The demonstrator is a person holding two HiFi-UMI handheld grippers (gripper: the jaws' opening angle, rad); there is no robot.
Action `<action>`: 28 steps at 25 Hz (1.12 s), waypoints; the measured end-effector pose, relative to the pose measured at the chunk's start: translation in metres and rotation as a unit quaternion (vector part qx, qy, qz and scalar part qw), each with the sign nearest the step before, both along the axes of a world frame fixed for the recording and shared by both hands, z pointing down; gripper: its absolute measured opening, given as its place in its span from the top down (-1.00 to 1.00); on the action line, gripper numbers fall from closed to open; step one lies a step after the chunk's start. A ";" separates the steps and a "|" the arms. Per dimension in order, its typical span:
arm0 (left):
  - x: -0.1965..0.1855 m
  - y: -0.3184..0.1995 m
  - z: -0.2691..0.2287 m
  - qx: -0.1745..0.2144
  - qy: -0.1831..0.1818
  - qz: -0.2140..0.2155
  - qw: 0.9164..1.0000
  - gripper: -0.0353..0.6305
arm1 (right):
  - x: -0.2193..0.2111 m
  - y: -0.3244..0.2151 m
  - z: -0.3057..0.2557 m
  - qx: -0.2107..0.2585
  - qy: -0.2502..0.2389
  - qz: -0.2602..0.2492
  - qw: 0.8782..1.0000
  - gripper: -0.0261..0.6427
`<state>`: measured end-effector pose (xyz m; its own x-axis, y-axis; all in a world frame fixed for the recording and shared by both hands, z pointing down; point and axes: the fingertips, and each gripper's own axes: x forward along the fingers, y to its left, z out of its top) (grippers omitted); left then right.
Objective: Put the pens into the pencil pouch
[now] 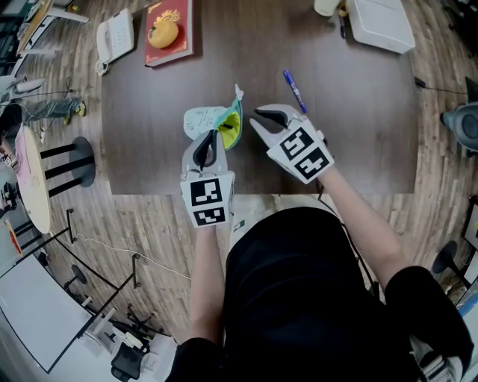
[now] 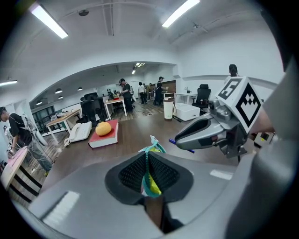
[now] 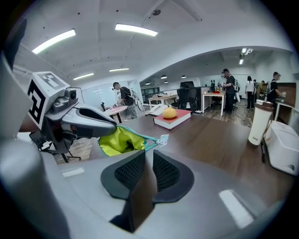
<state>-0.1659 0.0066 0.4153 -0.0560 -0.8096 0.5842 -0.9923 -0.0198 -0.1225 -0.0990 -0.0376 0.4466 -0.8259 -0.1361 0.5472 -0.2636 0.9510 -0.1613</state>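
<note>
The pencil pouch (image 1: 203, 119), pale with a teal zipper and yellow-green lining, lies near the table's front middle. My left gripper (image 1: 208, 144) is shut on its zipper edge; in the left gripper view the teal zipper (image 2: 148, 173) runs between the pads. The pouch's mouth (image 3: 116, 142) gapes toward the right gripper's camera. To the right of the pouch, my right gripper (image 1: 263, 122) hovers with its jaws a narrow slit apart (image 3: 150, 169) and nothing between them. A blue pen (image 1: 294, 91) lies on the table just beyond the right gripper, and its end (image 2: 172, 140) shows under that gripper.
A red book (image 1: 181, 37) with a yellow fruit (image 1: 163, 33) on it lies at the back left, with a white phone (image 1: 114, 36) beside it. A white box (image 1: 381, 22) and a cup (image 1: 326, 6) stand at the back right. The table's front edge (image 1: 149, 192) runs close to the person.
</note>
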 end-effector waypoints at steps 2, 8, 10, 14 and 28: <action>-0.001 -0.001 0.001 -0.001 0.000 0.002 1.000 0.84 | 0.006 -0.005 0.003 -0.002 0.004 0.012 1.000 0.79; 0.004 -0.008 0.004 -0.004 -0.002 0.010 1.000 0.85 | 0.029 -0.023 0.014 -0.003 0.018 0.050 0.999 0.79; 0.005 -0.010 0.005 -0.005 -0.003 0.013 1.000 0.84 | 0.038 -0.029 0.020 -0.005 0.024 0.064 0.998 0.79; 0.006 -0.014 0.006 -0.005 -0.004 0.018 1.000 0.84 | 0.056 -0.040 0.035 -0.006 0.045 0.088 0.995 0.79; 0.012 -0.018 0.006 -0.009 -0.004 0.026 1.000 0.84 | 0.099 -0.062 0.082 -0.011 0.110 0.156 0.981 0.79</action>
<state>-0.1539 -0.0115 0.4214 -0.0192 -0.8015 0.5977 -0.9889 -0.0727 -0.1293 0.0004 -0.0994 0.5284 -0.6064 -0.3509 0.7135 -0.5731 0.8149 -0.0863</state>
